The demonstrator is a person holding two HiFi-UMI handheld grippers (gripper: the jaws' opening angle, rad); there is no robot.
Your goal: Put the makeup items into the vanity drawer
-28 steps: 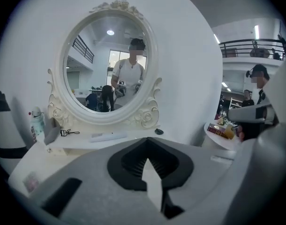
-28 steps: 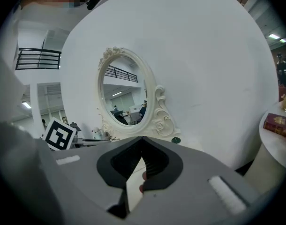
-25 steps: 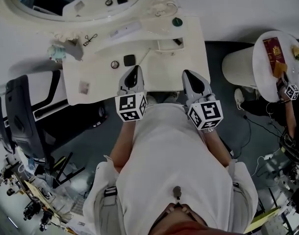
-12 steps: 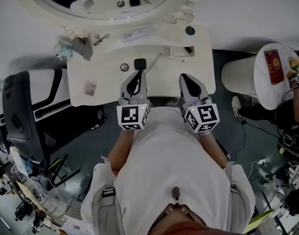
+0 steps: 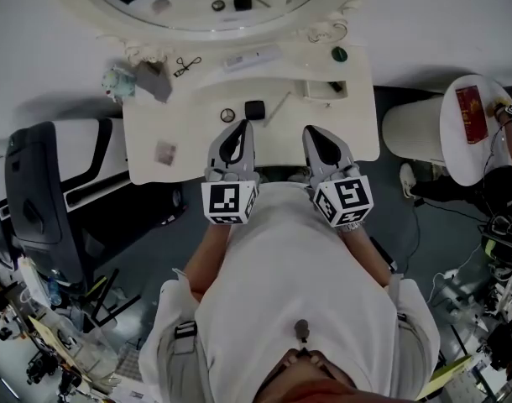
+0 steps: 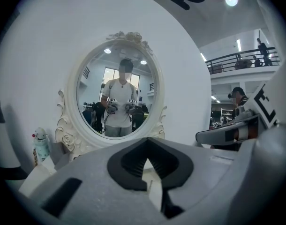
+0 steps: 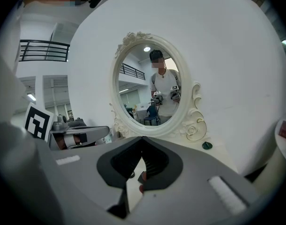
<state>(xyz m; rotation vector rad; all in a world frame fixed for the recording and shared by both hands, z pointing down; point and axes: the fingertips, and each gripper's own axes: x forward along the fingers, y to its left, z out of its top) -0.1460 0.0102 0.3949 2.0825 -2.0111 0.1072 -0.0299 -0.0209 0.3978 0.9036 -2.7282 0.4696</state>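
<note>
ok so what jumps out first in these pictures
The big oval mirror with its ornate white frame dominates, standing at the back of the white vanity top. Next come the left gripper and right gripper, side by side over the vanity's near edge, fingers closed, each with a black-and-white marker cube. A small black square case lies just ahead of the left one.

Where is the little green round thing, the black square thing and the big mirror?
green round thing [image 5: 339, 54], head view, the middle of its top.
black square thing [image 5: 254, 109], head view, the centre of its top face.
mirror [image 6: 117, 95], left gripper view, the middle of the glass.
</note>
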